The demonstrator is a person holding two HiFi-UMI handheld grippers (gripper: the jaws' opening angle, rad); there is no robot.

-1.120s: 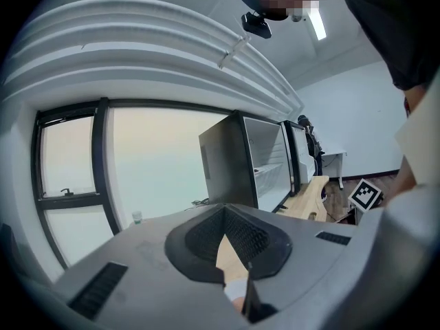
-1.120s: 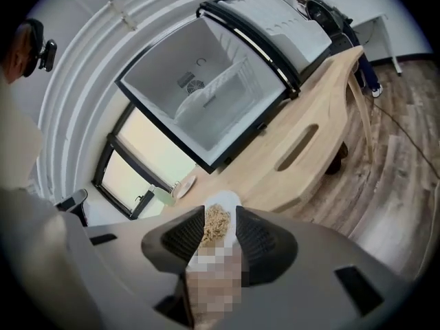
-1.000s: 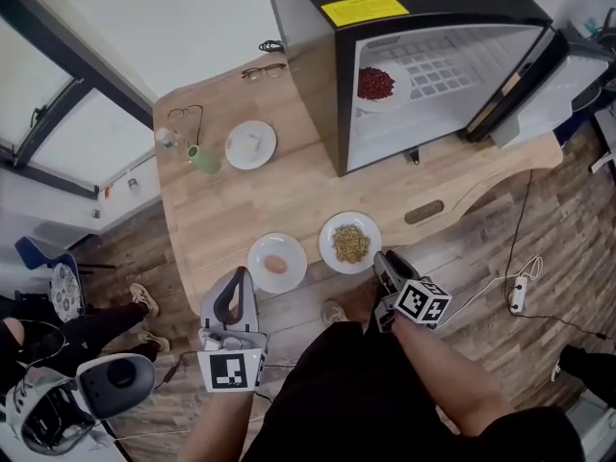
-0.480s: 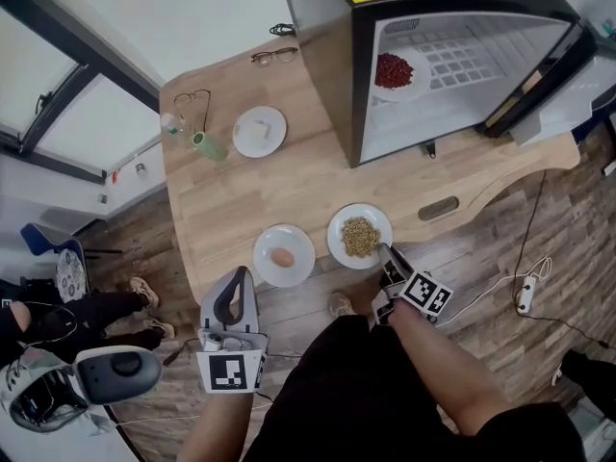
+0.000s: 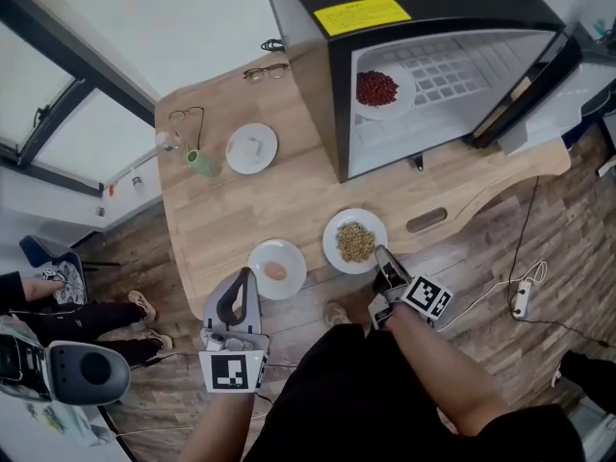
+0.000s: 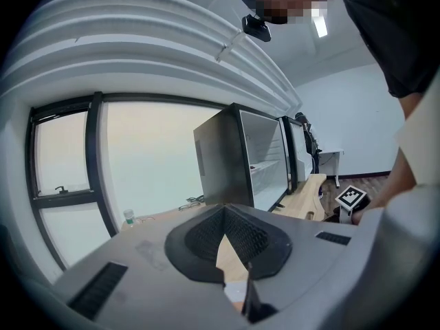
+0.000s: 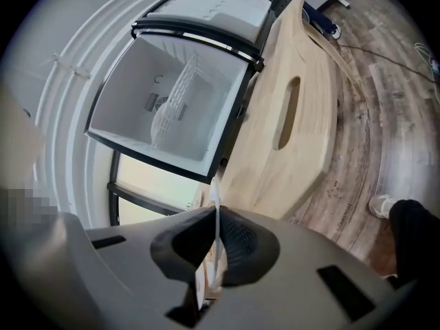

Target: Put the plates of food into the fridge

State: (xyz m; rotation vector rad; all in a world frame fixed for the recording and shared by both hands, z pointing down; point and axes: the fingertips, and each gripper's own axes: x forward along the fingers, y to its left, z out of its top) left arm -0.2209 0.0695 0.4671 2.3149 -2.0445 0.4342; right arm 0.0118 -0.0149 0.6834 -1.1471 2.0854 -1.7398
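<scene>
Wooden table (image 5: 241, 210): my right gripper (image 5: 382, 259) has just closed on the grain plate (image 5: 330, 231) rim; such a thin pinch may tip it.

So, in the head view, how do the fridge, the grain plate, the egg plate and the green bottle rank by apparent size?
1. fridge
2. grain plate and egg plate: look alike, so unranked
3. green bottle

Light wooden table (image 5: 241, 210) stands ahead of left gripper (image 5: 241, 282) and right gripper (image 5: 382, 256). Wood-plank floor (image 5: 539, 229) runs right of the right gripper. Dark-framed windows (image 5: 48, 114) stand left of the left gripper; white wall (image 5: 173, 17) rises beyond the table.
</scene>
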